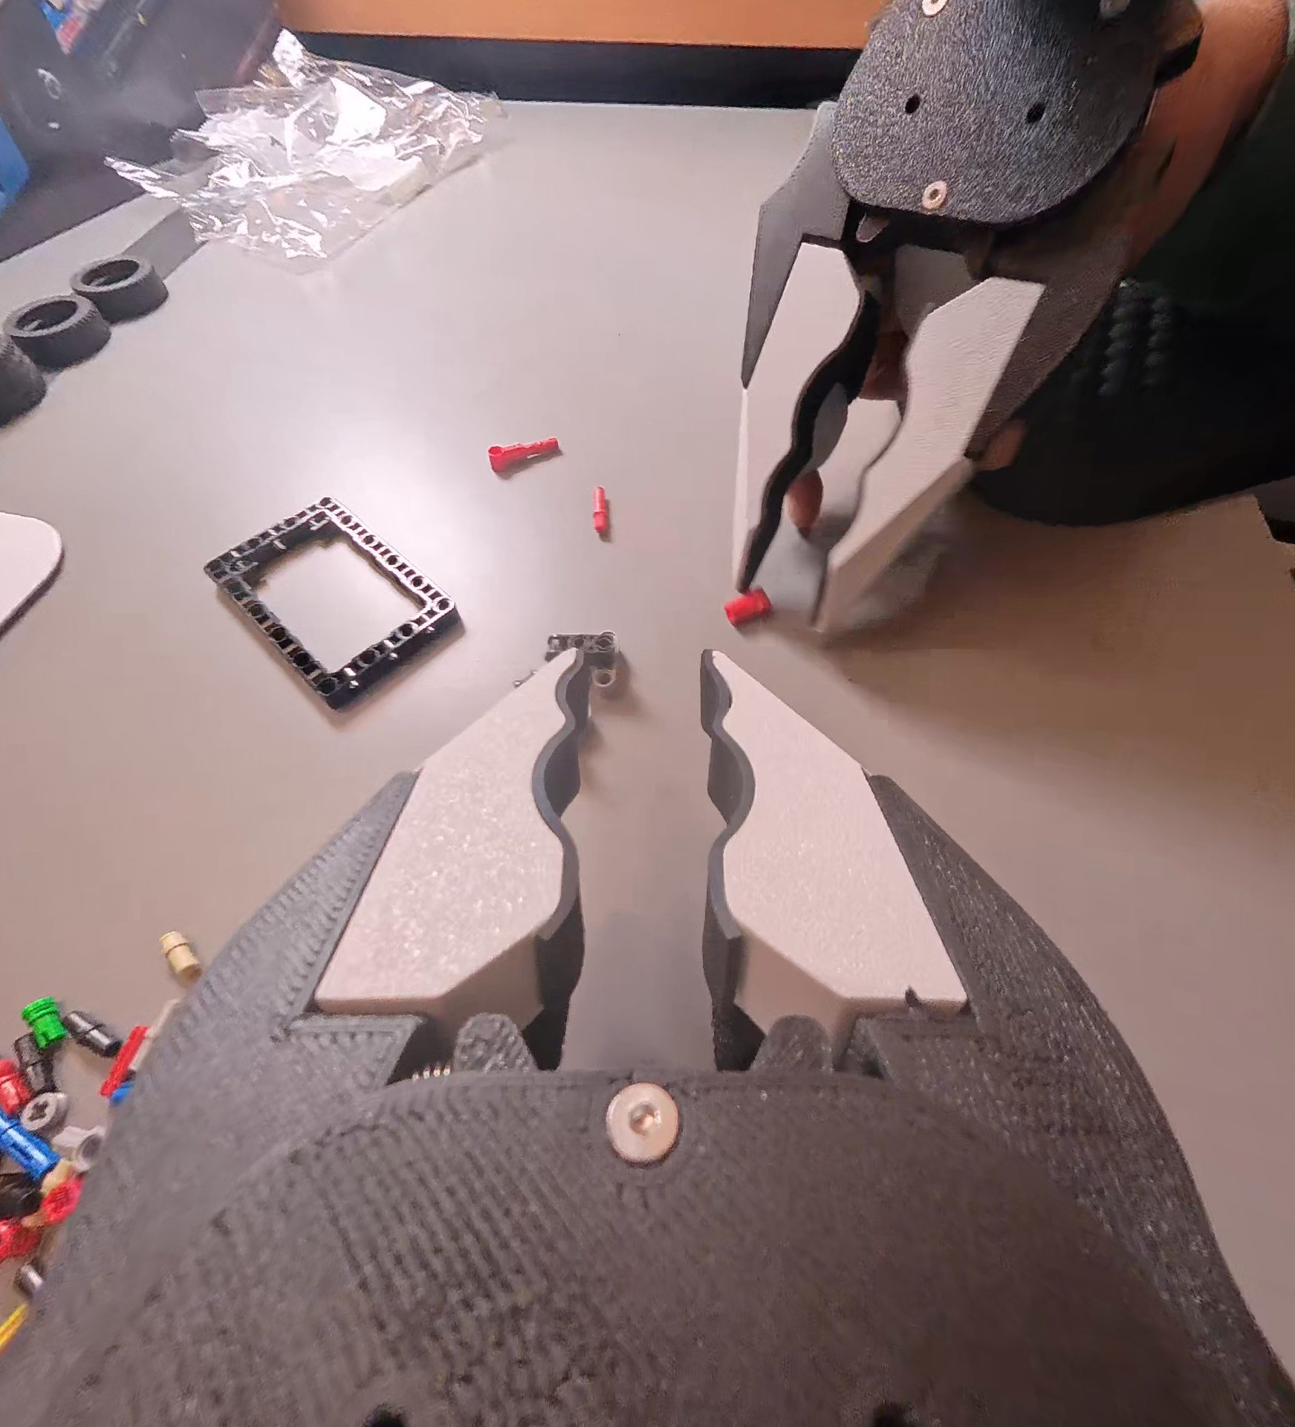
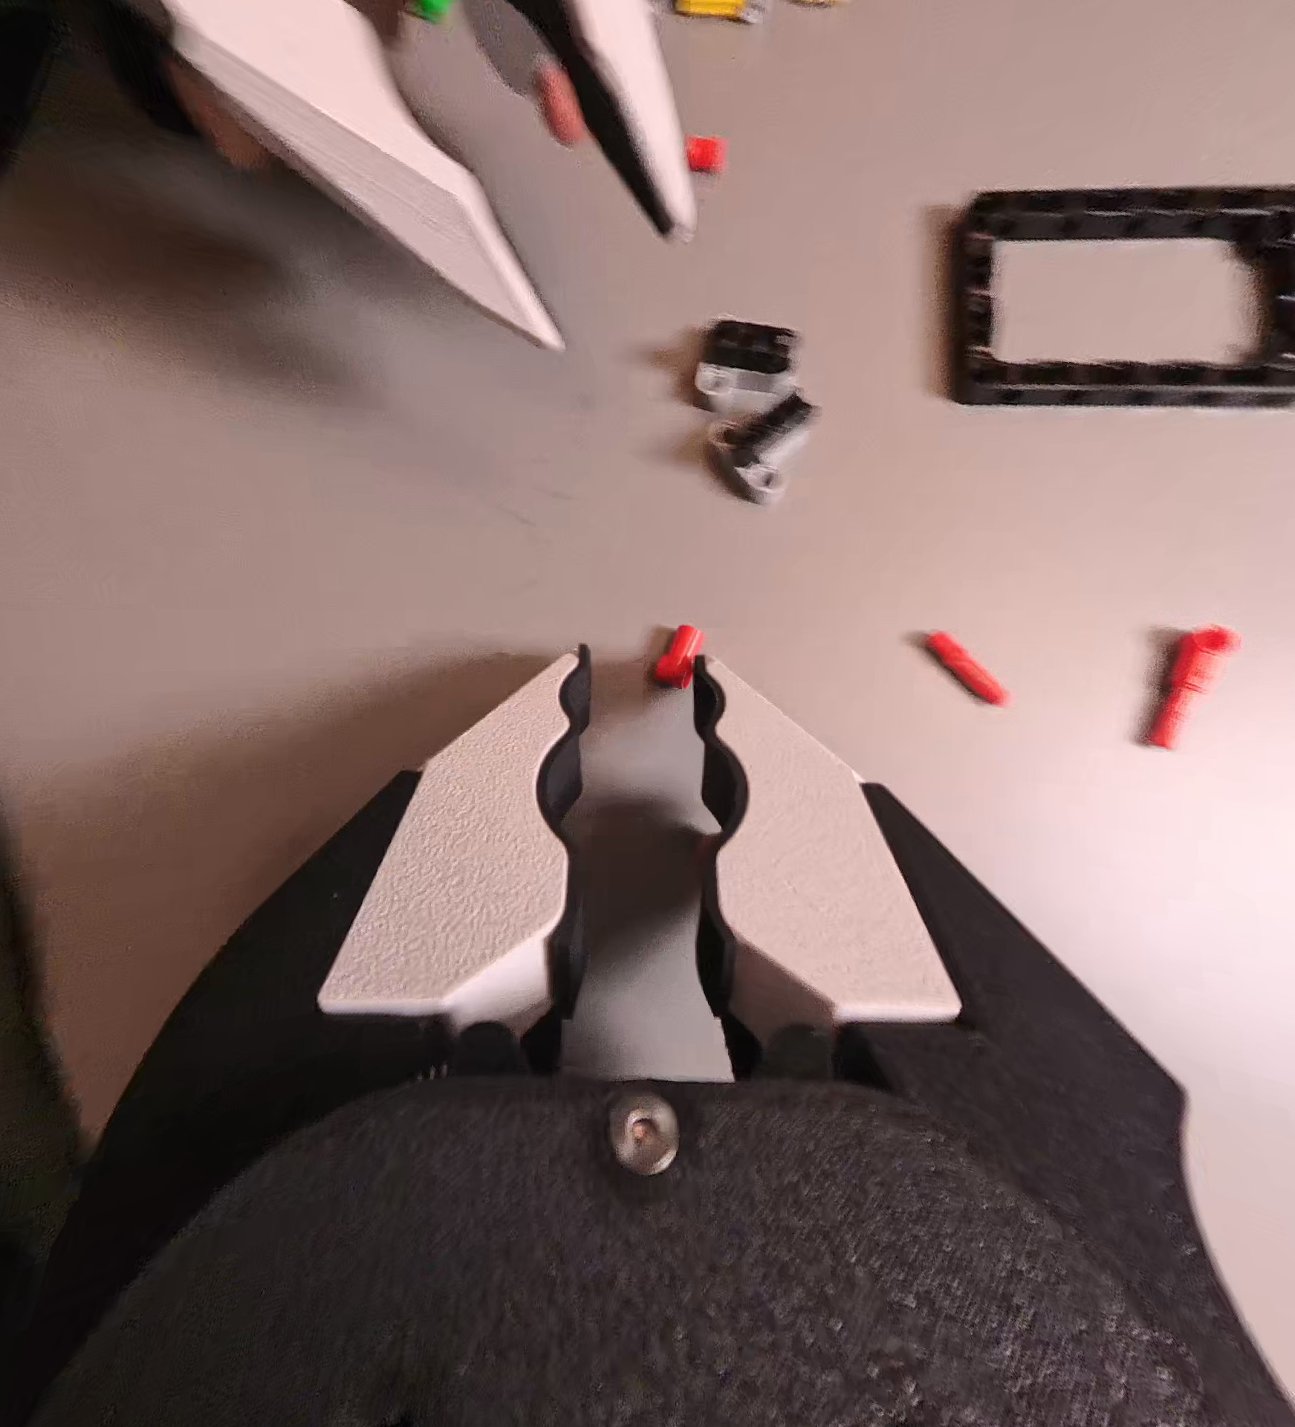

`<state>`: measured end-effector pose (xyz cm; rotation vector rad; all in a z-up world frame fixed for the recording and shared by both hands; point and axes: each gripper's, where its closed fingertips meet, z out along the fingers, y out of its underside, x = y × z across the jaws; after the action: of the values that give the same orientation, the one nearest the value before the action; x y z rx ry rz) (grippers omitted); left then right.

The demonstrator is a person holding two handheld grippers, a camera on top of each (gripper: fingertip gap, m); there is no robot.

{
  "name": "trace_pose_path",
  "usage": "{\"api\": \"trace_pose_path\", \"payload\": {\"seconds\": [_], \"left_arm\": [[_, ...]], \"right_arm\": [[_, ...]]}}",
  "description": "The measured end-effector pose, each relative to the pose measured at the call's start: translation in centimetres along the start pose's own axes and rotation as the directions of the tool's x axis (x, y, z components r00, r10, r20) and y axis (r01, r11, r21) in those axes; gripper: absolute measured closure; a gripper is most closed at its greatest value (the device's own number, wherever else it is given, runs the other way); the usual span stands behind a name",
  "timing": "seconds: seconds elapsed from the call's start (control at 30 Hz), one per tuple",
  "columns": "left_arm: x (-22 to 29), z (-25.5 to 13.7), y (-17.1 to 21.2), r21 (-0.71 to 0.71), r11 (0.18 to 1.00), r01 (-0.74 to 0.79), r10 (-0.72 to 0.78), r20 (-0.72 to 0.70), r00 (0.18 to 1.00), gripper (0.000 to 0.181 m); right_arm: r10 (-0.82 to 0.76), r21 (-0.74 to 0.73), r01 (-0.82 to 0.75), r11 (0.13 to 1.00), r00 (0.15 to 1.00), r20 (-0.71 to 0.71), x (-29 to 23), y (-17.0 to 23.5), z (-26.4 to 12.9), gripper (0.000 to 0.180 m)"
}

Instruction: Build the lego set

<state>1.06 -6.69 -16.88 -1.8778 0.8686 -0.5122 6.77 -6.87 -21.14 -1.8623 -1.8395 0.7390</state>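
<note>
**Op:** Right wrist view has my right tongs (image 2: 640,668) released, tips low over the grey table (image 2: 243,540), with a short red pin (image 2: 676,656) lying just off the tip at 1 o'clock. It touches nothing but the table, as far as I can tell.

**Spotter:** And the left?

**Op:** My left tongs (image 1: 640,664) are released too and grasp nothing. Their left tip sits just beside two small grey-and-black connectors (image 2: 756,413) at 11 o'clock. The black frame (image 1: 331,602) lies flat at 10 o'clock from there, apart from everything.

**Spotter:** Other loose bits?

**Op:** Two longer red pins (image 1: 524,455) (image 1: 600,510) lie at 12 o'clock in the left view, between frame and right tongs. The heap of mixed pieces (image 1: 3,1120) is at 8 o'clock, four tyres (image 1: 50,328) at 10, crumpled plastic bags (image 1: 304,162) at 11.

**Spotter:** Which step, you reckon?

**Op:** Early, I judge: the frame looks bare and I'm going for the short red pin to fit it. Next calls for centring the tips either side of it, clenching gently so it doesn't roll or squirt out, then lining it up with a frame hole
</note>
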Motion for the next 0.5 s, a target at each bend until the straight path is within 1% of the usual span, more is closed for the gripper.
{"api": "trace_pose_path", "payload": {"seconds": [0.07, 0.13, 0.33, 0.43, 0.5], "left_arm": [[0.7, 0.2, 0.3, -0.016, 1.0, -0.009, 0.009, -0.031, 0.999, 0.154], [1.4, 0.5, 0.6, -0.04, 0.999, -0.023, 0.021, -0.061, 0.998, 0.156], [4.8, 1.3, 2.3, -0.169, 0.985, -0.026, -0.008, -0.2, 0.98, 0.154], [5.5, 2.4, 2.7, -0.216, 0.976, -0.028, -0.011, -0.175, 0.985, 0.156], [5.7, 2.7, 2.9, -0.235, 0.971, -0.038, -0.003, -0.168, 0.986, 0.156]], "right_arm": [[-0.024, 0.025, 0.021, 0.999, 0.991, 0.129, -2.5, -0.3, -0.3, 0.152], [-0.08, 0.046, 0.073, 0.996, 0.979, 0.187, -3.5, -0.2, -0.7, 0.153], [-0.175, 0.027, 0.173, 0.985, 0.973, 0.147, -2.3, 0.4, -0.5, 0.158], [-0.227, 0.051, 0.223, 0.973, 0.967, 0.114, -1.7, -0.4, -0.2, 0.158], [-0.26, 0.075, 0.252, 0.965, 0.957, 0.129, -2.2, -0.9, 0.3, 0.158]]}}
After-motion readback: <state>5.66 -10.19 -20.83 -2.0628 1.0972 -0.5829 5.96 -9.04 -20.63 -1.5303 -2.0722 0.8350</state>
